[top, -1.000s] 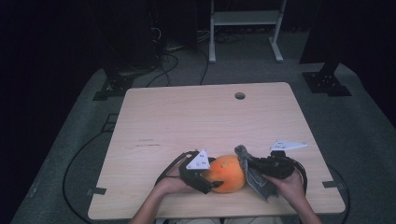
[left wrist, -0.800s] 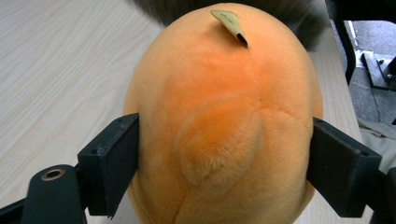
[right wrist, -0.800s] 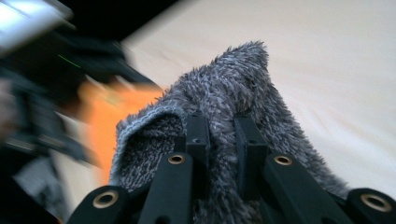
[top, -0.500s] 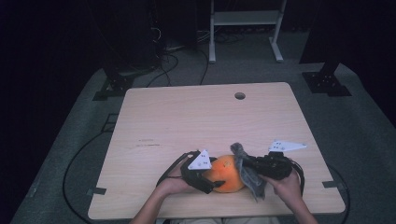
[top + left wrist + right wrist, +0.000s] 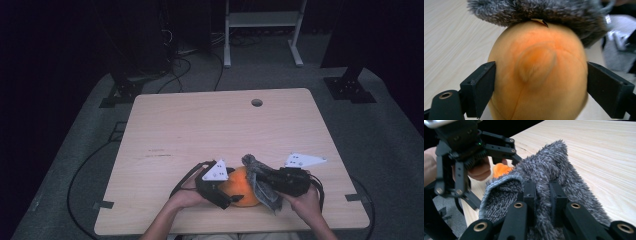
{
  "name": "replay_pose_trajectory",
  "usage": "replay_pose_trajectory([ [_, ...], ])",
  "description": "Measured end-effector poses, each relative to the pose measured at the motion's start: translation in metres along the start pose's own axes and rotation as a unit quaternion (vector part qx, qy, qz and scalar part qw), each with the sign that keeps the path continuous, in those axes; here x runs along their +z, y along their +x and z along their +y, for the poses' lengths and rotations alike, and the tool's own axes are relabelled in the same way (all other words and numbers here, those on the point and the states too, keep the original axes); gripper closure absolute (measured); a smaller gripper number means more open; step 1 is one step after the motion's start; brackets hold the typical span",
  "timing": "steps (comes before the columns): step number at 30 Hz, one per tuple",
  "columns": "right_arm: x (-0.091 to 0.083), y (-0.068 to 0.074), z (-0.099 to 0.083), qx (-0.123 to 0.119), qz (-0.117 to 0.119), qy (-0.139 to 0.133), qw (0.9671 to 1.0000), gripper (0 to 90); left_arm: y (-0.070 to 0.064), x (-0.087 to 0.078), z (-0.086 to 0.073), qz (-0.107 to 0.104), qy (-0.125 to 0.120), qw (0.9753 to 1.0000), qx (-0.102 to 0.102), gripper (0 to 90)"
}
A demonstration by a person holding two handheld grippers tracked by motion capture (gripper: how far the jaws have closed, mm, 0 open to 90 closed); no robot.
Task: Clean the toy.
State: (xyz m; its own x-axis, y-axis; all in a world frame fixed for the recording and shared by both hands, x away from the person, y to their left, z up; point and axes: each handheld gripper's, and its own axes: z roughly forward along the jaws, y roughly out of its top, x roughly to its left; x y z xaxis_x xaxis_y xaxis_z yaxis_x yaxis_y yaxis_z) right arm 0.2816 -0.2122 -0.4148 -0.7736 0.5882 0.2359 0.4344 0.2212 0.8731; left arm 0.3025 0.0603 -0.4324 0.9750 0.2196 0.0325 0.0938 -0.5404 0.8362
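Note:
An orange plush ball (image 5: 241, 186) rests near the table's front edge. My left gripper (image 5: 226, 192) is shut on it, and in the left gripper view the orange plush ball (image 5: 536, 72) sits squeezed between both black jaws. A grey fuzzy cloth (image 5: 260, 181) drapes over the ball's right side. My right gripper (image 5: 264, 181) is shut on that cloth. In the right gripper view the grey fuzzy cloth (image 5: 544, 180) bunches around the jaws, with a patch of the orange ball (image 5: 500, 170) showing behind it beside the left gripper (image 5: 474, 147).
The wooden table (image 5: 210, 130) has a round cable hole (image 5: 257, 102) near its far edge. Dark stands and cables lie on the grey floor beyond it. A white frame (image 5: 262, 20) stands at the back.
The right gripper has carried the grey cloth a little leftward and up over the ball. The left gripper holds the ball in the same place.

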Motion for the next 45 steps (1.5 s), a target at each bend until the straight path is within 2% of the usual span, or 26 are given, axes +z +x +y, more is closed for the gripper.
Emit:
replay_pose_trajectory([
  [2, -0.001, -0.003, -0.001, -0.009, -0.018, 0.01, 0.9998, 77.6, -0.001, 0.001, 0.0, 0.003, -0.001, 1.0, 0.005, 17.9],
  [3, -0.002, -0.008, -0.003, -0.001, -0.023, 0.012, 0.9997, 77.6, -0.002, 0.001, 0.001, 0.007, -0.001, 0.9999, 0.007, 20.0],
  [5, -0.004, -0.018, -0.006, 0.015, -0.055, 0.026, 0.998, 77.7, -0.002, 0.001, 0.001, 0.014, -0.002, 0.9999, 0.005, 22.6],
  [6, -0.007, -0.021, -0.007, 0.022, -0.063, 0.027, 0.9974, 77.7, -0.002, 0.001, 0.001, 0.017, -0.004, 0.9998, 0.006, 24.1],
  [8, -0.014, -0.019, -0.003, 0.032, -0.047, 0.001, 0.9984, 77.7, -0.003, 0.002, 0.002, 0.022, -0.006, 0.9997, 0.008, 25.9],
  [9, -0.017, -0.015, 0.001, 0.028, -0.028, -0.017, 0.9991, 77.7, -0.004, 0.004, 0.003, 0.023, -0.007, 0.9997, 0.009, 26.5],
  [11, -0.017, 0.0, 0.01, 0.005, -0.004, -0.031, 0.9995, 77.7, -0.005, 0.005, 0.005, 0.025, -0.007, 0.9996, 0.011, 26.6],
  [13, -0.01, 0.013, 0.014, -0.024, 0.0, -0.018, 0.9996, 77.7, -0.006, 0.005, 0.006, 0.025, -0.005, 0.9996, 0.014, 26.5],
  [15, -0.001, 0.019, 0.011, -0.04, -0.01, 0.006, 0.9991, 77.7, -0.006, 0.004, 0.005, 0.015, -0.001, 0.9998, 0.017, 22.5],
  [17, 0.002, 0.015, 0.008, -0.032, 0.003, 0.005, 0.9995, 77.7, -0.003, 0.002, 0.003, 0.004, -0.008, 0.9999, 0.007, 14.6],
  [19, 0.001, 0.015, 0.007, -0.035, 0.001, 0.006, 0.9994, 77.7, -0.002, 0.001, 0.002, -0.001, -0.011, 0.9999, 0.005, 11.8],
  [22, 0.0, 0.014, 0.007, -0.035, 0.002, 0.008, 0.9993, 77.7, -0.002, 0.002, 0.002, -0.002, -0.01, 0.9999, 0.01, 11.5],
  [29, -0.004, 0.004, 0.004, -0.026, -0.011, 0.014, 0.9995, 77.7, 0.001, 0.0, 0.0, -0.01, -0.018, 0.9998, 0.005, 11.2],
  [34, -0.005, 0.001, 0.003, -0.026, -0.017, 0.016, 0.9994, 77.7, 0.003, -0.005, -0.002, -0.009, -0.023, 0.9997, -0.006, 9.1],
  [36, -0.005, 0.0, 0.002, -0.024, -0.02, 0.018, 0.9994, 77.7, 0.005, -0.006, -0.003, -0.009, -0.021, 0.9997, -0.011, 8.8],
  [40, -0.007, -0.005, 0.001, -0.012, -0.017, 0.015, 0.9997, 77.7, 0.004, 0.0, -0.006, -0.005, 0.001, 1.0, 0.0, 8.2],
  [42, -0.007, -0.006, 0.0, -0.01, -0.014, 0.016, 0.9997, 77.7, 0.004, 0.002, -0.006, -0.004, 0.005, 1.0, 0.001, 8.5],
  [43, -0.006, -0.006, 0.0, -0.01, -0.015, 0.016, 0.9997, 77.7, 0.004, 0.001, -0.007, -0.002, -0.001, 1.0, 0.002, 10.5],
  [45, -0.007, -0.008, 0.0, -0.009, -0.015, 0.015, 0.9997, 77.7, 0.004, 0.001, -0.009, 0.004, -0.012, 0.9999, 0.002, 19.2],
])
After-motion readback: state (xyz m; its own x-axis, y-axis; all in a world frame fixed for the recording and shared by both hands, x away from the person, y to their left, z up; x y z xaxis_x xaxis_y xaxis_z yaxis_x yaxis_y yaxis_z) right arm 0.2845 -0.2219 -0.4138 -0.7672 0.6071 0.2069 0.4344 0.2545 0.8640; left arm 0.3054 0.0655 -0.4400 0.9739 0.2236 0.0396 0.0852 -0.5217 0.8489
